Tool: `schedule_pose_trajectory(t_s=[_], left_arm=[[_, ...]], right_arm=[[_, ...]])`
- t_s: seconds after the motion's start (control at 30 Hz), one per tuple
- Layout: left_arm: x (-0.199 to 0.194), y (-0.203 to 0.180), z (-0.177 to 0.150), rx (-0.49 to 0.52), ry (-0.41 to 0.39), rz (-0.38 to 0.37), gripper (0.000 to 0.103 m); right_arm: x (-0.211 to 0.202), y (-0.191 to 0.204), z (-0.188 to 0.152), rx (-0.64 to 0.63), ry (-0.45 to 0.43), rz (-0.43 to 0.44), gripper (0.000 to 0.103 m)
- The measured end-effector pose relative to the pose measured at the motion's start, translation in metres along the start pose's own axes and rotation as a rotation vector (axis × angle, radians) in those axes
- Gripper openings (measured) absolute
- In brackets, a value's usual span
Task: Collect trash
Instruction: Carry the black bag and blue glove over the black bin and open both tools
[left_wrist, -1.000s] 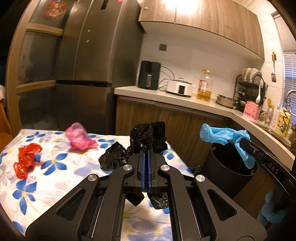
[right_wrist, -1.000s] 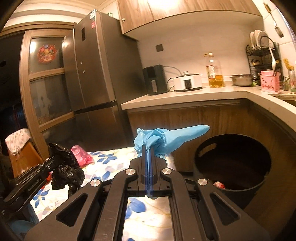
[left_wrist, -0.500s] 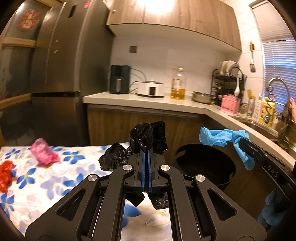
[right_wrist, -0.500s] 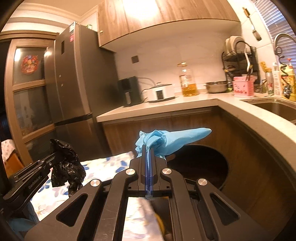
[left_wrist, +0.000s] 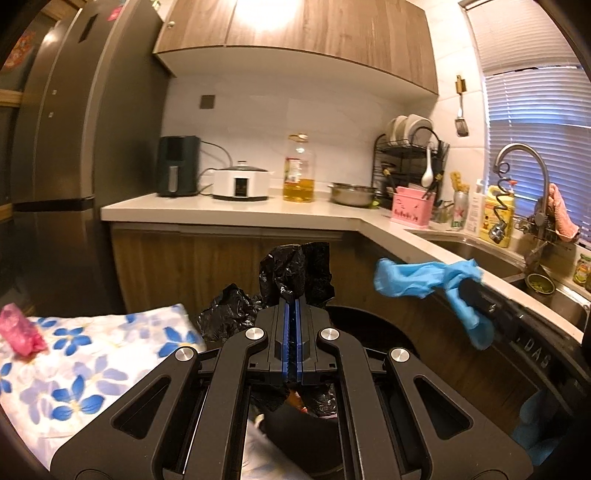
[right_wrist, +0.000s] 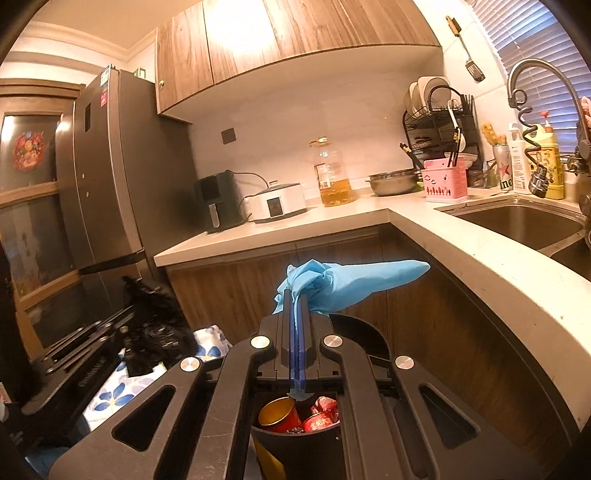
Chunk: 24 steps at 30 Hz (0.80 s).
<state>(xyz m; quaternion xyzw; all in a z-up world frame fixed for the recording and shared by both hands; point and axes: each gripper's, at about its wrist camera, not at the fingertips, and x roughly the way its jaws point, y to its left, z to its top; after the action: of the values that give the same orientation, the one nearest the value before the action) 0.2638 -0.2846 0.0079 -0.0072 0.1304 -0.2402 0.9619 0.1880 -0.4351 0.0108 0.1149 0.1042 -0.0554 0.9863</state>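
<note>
bin (right_wrist: 354, 328) mouth open below | counter (right_wrist: 480, 258) edge right | table (left_wrist: 92, 354) left

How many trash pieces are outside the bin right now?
3: a black bag clamped in the left tool, a blue glove clamped in the right tool, and a pink wad on the floral cloth. More may be off-frame.

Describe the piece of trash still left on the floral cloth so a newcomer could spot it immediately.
Start at the tall grey fridge and drop to the blue-flowered cloth below it. At its far left edge lies a crumpled pink plastic bag, the only pink item there, unlike the black bag held in the left tongs.
</note>
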Motion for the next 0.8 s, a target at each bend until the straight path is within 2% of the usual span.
schedule_pose_trajectory(t_s=[0.47, 0.8], left_arm=[[0.039, -0.010, -0.011, 0.021, 0.026, -0.071, 0.001], [0.055, -0.005, -0.017, 0.029, 0.055, -0.089, 0.002]], right_arm=[[0.023, -0.004, -0.004, -0.007, 0.042, 0.039, 0.002], [0.036, -0.003, -0.008, -0.004, 0.073, 0.050, 0.002]])
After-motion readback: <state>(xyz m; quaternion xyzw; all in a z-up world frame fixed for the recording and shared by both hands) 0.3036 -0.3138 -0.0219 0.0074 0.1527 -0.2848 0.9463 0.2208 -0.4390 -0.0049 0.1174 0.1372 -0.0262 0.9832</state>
